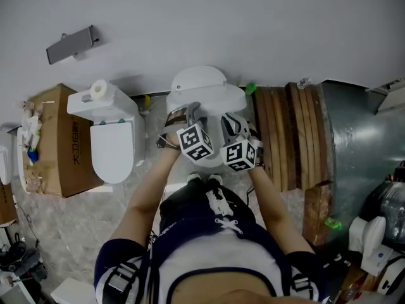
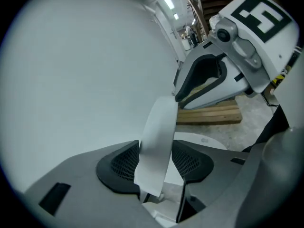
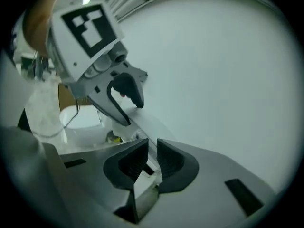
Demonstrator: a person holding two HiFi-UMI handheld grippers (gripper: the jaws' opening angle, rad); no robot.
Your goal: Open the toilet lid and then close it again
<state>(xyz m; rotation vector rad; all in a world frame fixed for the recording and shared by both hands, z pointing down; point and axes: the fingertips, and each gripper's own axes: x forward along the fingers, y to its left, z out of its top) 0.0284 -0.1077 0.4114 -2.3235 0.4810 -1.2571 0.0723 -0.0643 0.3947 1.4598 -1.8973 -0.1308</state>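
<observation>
White porcelain toilet stands against the pale wall, straight ahead of the person. Its thin white plastic lid is raised off the bowl and seen edge-on, its free rim running between both tools. The left gripper is clamped on that rim. Just beside it, the right gripper pinches the same rim, jaws almost together. The tank lies beyond both, and neither hand looks nearer.

Workshop-like storage space: toilet beside second toilet on floor, cardboard box, stacked wooden planks, sheet metal.
</observation>
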